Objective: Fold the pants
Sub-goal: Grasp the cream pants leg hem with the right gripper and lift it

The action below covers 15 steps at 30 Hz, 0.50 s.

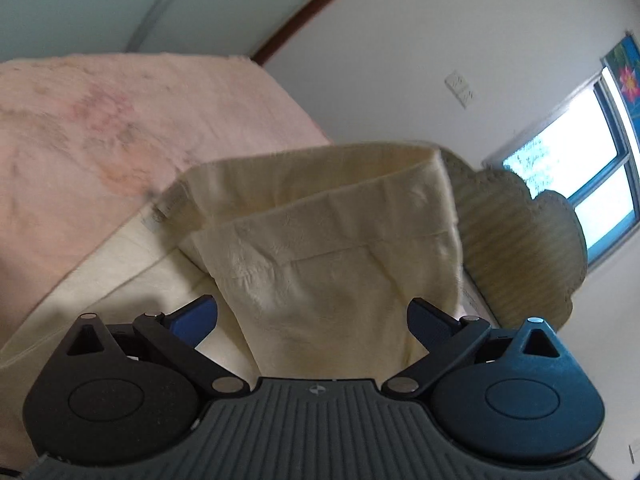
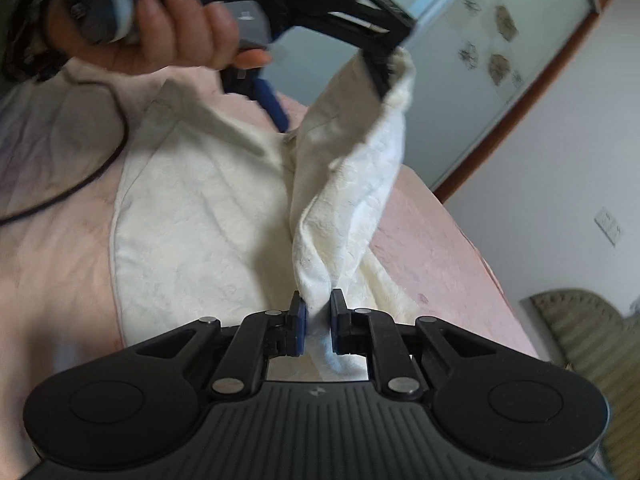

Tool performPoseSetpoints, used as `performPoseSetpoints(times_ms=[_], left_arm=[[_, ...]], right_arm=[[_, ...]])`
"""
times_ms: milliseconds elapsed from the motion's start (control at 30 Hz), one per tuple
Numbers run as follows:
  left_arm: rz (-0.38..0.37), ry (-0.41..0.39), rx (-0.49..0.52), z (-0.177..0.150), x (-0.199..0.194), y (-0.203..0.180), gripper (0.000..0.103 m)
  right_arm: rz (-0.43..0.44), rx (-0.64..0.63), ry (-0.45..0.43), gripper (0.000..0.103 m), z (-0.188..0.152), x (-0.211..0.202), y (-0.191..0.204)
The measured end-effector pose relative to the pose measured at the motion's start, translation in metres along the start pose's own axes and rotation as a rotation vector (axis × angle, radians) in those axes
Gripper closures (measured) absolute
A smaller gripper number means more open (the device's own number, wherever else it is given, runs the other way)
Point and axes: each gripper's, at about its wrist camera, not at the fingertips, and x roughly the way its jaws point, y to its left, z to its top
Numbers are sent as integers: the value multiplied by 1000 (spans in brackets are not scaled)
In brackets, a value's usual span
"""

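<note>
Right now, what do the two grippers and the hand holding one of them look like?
Both grippers have a grey ribbed body, two round black discs, black linkage arms with silver pivot pins, and blue pads on the fingers. The left gripper shows a small emblem on its body, as does the right gripper. The bare hand wraps a grey handle, a dark sleeve at the wrist, and a black cable trails below.
</note>
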Motion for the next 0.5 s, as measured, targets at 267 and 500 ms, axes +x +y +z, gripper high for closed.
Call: performPoseSetpoints(times_ms=[267,500], left_arm=[[-8,-2,18,-11,-9,-4,1],[-34,-43,-9,-15,-19,-14,1]], right_arm=[[-8,90,-22,91,-13,-2,-1],[-13,65,-8,91,-13,-15,9]])
